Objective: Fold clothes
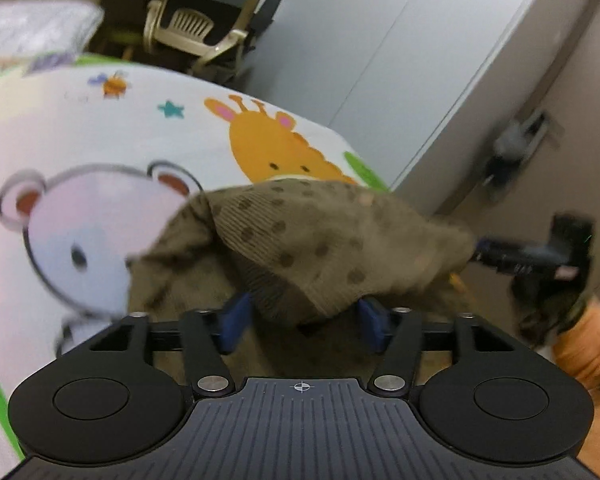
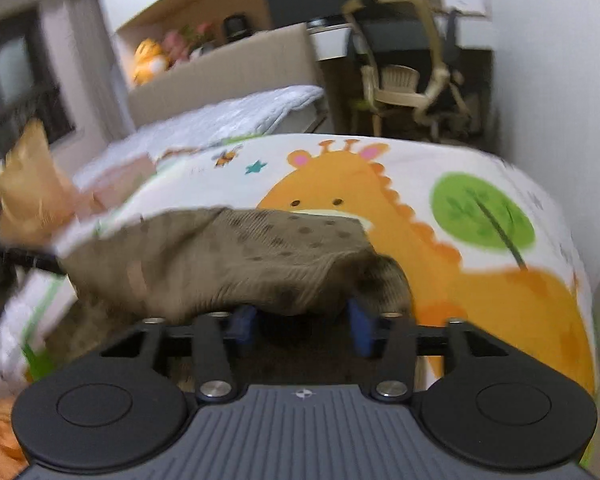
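The cartoon-printed bed cover (image 2: 480, 168) is carrying the work, its far right corner showing the giraffe. Over it the brown dotted garment (image 1: 320, 240) is hanging slack, draping across both tools. It looks light, soft and floppy, so hems or corners seem the best holds. The left gripper (image 1: 300, 320) and right gripper (image 2: 300, 320) are hidden under cloth; I cannot tell their closure.
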Tool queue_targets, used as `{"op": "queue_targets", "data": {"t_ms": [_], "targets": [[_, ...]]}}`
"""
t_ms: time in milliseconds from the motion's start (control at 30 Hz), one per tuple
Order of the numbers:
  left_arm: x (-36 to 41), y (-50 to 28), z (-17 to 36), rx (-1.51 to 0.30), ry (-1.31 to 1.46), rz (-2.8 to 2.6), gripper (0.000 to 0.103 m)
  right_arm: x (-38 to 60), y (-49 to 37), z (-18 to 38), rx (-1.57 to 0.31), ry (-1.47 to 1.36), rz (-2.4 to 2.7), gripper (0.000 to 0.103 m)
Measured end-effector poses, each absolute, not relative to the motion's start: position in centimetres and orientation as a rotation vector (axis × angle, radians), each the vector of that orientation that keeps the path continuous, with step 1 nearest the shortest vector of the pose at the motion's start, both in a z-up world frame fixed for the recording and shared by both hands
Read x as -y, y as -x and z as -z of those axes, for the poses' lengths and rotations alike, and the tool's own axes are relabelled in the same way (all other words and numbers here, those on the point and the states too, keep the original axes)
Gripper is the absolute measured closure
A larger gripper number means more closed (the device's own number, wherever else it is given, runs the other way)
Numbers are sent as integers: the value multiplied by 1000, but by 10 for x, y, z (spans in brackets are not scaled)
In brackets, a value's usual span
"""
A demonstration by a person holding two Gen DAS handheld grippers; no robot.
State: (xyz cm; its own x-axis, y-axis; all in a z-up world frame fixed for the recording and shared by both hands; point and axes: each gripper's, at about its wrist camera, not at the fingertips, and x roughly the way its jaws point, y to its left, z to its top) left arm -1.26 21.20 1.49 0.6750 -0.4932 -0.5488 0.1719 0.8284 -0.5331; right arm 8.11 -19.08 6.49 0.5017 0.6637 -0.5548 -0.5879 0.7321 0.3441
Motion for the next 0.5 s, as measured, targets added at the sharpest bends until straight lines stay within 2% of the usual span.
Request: {"op": "queue_targets", "data": {"t_ms": [67,133,233,500], "targets": [[-225,17,-16,-707,545,385,17,207,-82,-69,-720,-182,-757,33],[-235,16,-18,-689,593,359,13,220,-89,-73,-708,-242,-738,31],[-239,1,-11,-719,629,331,11,231,-101,-69,-712,-351,-723,31],[-212,-72,40,-847,664,373,11,164,-145,-10,-850,-321,-760,31]]}}
